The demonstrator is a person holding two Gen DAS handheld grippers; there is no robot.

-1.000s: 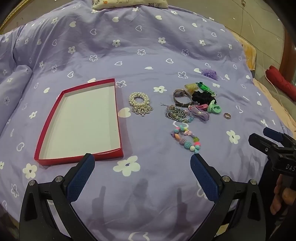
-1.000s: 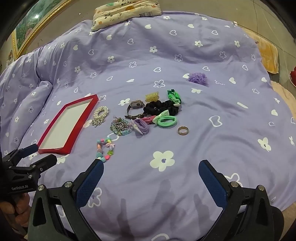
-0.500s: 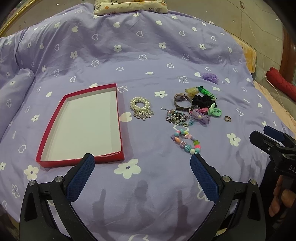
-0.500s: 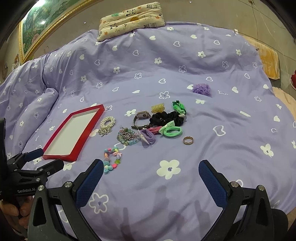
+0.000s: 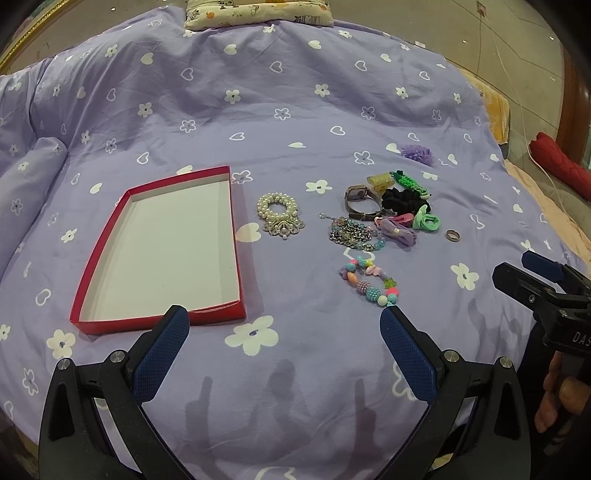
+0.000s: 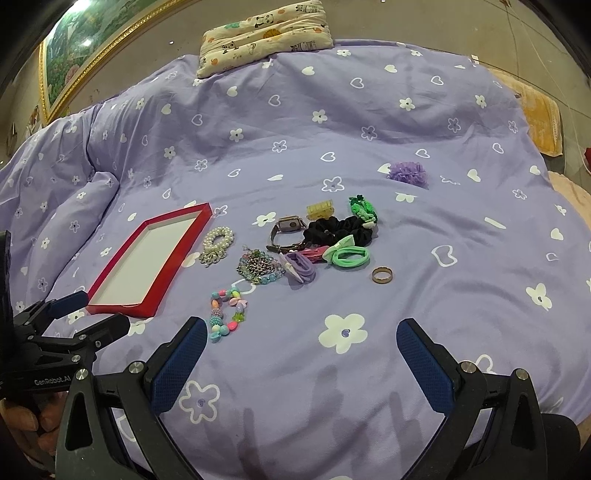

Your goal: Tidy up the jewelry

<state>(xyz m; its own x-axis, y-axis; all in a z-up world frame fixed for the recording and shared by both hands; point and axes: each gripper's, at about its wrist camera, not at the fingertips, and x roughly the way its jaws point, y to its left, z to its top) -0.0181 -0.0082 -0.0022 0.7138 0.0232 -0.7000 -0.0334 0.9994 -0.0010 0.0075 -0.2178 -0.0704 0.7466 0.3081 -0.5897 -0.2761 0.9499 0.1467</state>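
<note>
A shallow red box with a white floor lies empty on the purple bedspread. To its right lie a pearl bracelet, a chain bracelet, a coloured bead bracelet, a watch, a ring and several hair ties. My left gripper hovers open near the box's front corner. My right gripper is open, nearer than the bead bracelet and ring. Both hold nothing.
A purple fabric flower lies apart behind the pile. A patterned pillow sits at the bed's far edge. A framed picture leans at the far left. A red roll lies off the bed at the right.
Both grippers have drawn back and tilted up slightly, so the jewelry sits lower in both views. Nothing on the bed has moved.
</note>
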